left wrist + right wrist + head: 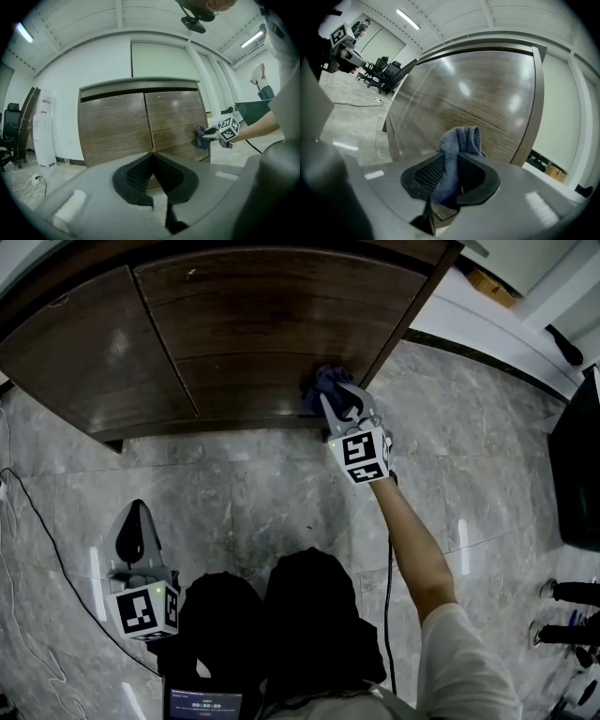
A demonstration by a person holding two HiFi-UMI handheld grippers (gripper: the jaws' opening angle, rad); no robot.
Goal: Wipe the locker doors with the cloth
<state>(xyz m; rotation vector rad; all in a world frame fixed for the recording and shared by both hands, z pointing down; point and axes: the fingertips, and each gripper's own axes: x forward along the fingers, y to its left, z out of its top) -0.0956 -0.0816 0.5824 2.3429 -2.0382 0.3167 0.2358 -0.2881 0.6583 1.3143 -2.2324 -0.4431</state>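
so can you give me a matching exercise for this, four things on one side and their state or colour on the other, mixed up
Things:
1. cloth
2. left gripper
3. right gripper
4. locker doors

States or colours:
a. dark brown wood grain, both closed
b. jaws together with nothing between them
c. blue and bunched up
d. jaws clamped on fabric, held up at the wood

Pairs: 1-c, 2-b, 3-d, 4-a

Grey marble floor [234, 474] meets white walls [103, 65] under ceiling strip lights [408, 19].
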